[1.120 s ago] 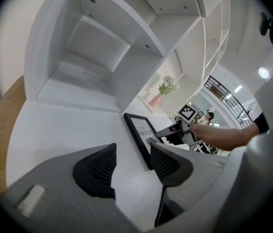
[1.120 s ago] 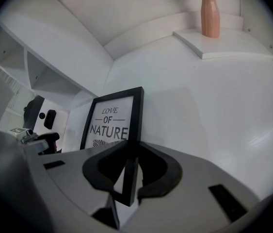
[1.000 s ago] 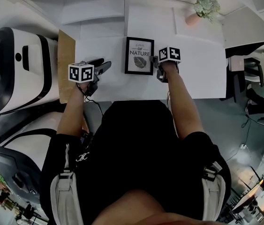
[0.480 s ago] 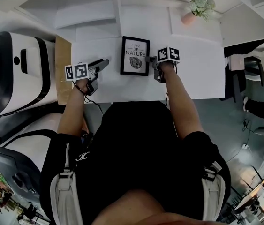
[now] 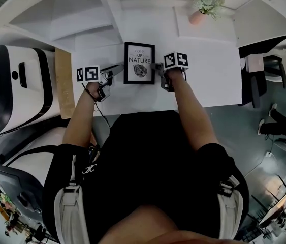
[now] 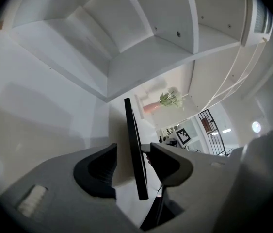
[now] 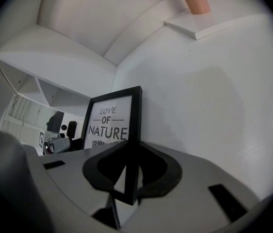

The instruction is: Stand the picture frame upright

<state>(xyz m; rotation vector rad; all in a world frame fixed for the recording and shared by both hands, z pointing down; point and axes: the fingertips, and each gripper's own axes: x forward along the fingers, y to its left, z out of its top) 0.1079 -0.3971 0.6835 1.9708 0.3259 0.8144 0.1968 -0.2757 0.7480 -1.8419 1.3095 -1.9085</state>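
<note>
Now the right hand-held gripper (image 7: 129, 165) clamps the single picture frame (image 5: 139, 63); the left hand-held gripper (image 6: 133, 159) straddles it loosely.

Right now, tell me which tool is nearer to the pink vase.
Right. The right tool grips the picture frame at its right edge, on the side of the vase. The left tool straddles the frame's left edge, farther away.

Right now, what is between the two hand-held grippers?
The picture frame is between the left hand-held gripper and the right hand-held gripper; the head view shows it.
</note>
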